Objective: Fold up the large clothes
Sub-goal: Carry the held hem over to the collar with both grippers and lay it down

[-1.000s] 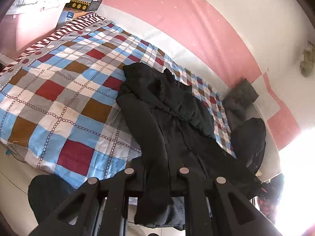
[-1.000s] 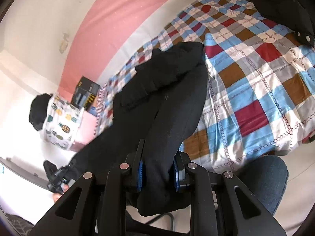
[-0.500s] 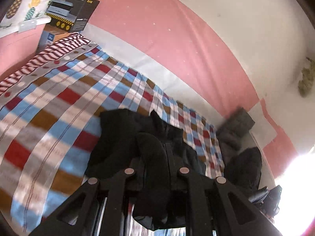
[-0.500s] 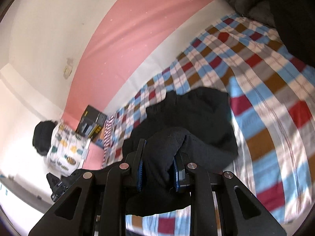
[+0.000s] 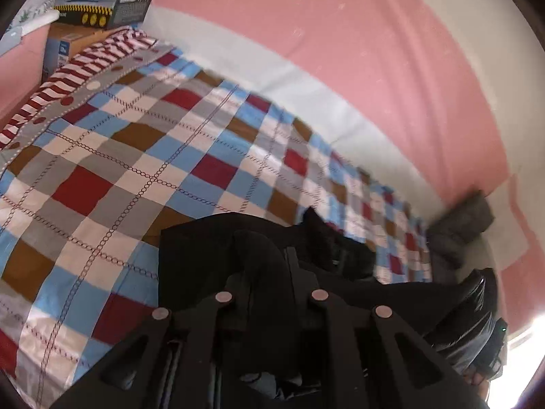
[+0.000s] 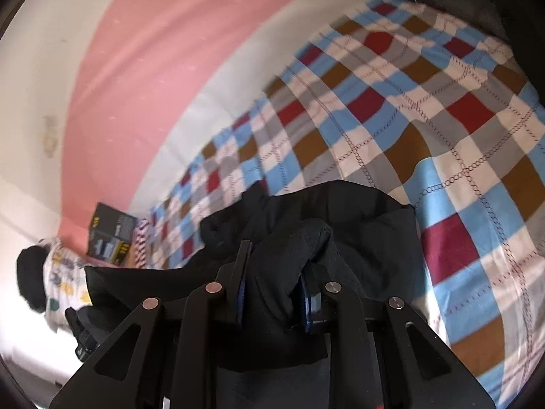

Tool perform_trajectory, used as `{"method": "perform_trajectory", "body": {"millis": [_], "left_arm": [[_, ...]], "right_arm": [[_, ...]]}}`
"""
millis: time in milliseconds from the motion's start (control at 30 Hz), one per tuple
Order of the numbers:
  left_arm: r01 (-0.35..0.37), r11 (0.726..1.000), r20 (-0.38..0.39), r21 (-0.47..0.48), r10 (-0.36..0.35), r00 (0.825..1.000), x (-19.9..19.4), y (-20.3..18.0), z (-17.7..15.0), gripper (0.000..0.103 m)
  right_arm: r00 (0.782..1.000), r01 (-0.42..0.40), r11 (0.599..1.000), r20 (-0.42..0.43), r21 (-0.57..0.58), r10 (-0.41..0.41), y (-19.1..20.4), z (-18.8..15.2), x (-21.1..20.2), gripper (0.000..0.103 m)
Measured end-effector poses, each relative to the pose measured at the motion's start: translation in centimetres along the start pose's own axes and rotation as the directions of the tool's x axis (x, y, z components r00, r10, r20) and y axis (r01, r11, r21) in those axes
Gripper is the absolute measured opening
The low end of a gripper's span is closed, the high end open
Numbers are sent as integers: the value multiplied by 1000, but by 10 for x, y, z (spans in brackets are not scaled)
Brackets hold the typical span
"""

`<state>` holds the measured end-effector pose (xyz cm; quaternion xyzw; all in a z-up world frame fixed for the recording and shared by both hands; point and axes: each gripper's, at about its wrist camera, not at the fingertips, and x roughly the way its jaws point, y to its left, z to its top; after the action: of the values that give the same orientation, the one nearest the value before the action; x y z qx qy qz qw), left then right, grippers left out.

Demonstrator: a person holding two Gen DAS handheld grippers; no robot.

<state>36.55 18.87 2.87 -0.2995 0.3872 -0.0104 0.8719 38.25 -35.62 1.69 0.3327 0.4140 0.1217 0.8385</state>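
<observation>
Jacket (image 5: 190,255) fabric pinched btwn fingers (image 6: 243,272) of both grippers, over bed (image 5: 119,156).

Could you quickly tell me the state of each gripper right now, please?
Left gripper: closed on a fold of the black garment.
Right gripper: closed on a bunched fold of the same black garment.

A checked quilt (image 5: 143,156) in red, blue, brown and grey covers the bed beside a pink-and-white wall (image 5: 340,51). At its far left, a dark printed box (image 5: 102,0) rests on a cardboard carton (image 5: 64,44), near red-striped bedding (image 5: 85,64).
</observation>
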Motion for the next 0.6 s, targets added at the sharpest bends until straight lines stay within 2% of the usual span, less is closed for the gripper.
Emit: {"method": "perform_trajectory", "body": {"millis": [167, 233, 300, 333, 400, 467, 567, 600], "left_arm": [[-70, 998, -81, -2, 70, 994, 60, 13, 10, 17], [-91, 996, -117, -2, 90, 989, 82, 17, 12, 21], [-90, 996, -143, -11, 88, 986, 92, 20, 15, 23], [-70, 997, -151, -19, 66, 986, 94, 21, 18, 25], [5, 999, -149, -47, -12, 989, 90, 27, 24, 33], [53, 996, -143, -69, -63, 988, 85, 31, 29, 37], [112, 989, -122, -99, -124, 985, 74, 36, 29, 44], [126, 987, -99, -103, -136, 986, 70, 36, 29, 50]], "right_arm": [[997, 55, 996, -66, 69, -50, -25, 19, 53, 30], [995, 64, 993, -81, 96, -57, -34, 23, 70, 33], [995, 73, 994, -77, 76, -67, -34, 24, 78, 41], [995, 68, 996, -71, 60, -64, -31, 25, 78, 45], [999, 15, 1000, -40, 16, -15, -24, 28, 70, 67], [999, -32, 999, 14, -9, 32, -21, 35, 55, 72], [993, -15, 999, 113, -45, 20, -21, 41, 34, 74], [993, -7, 998, 121, -57, 14, -22, 41, 31, 74]]}}
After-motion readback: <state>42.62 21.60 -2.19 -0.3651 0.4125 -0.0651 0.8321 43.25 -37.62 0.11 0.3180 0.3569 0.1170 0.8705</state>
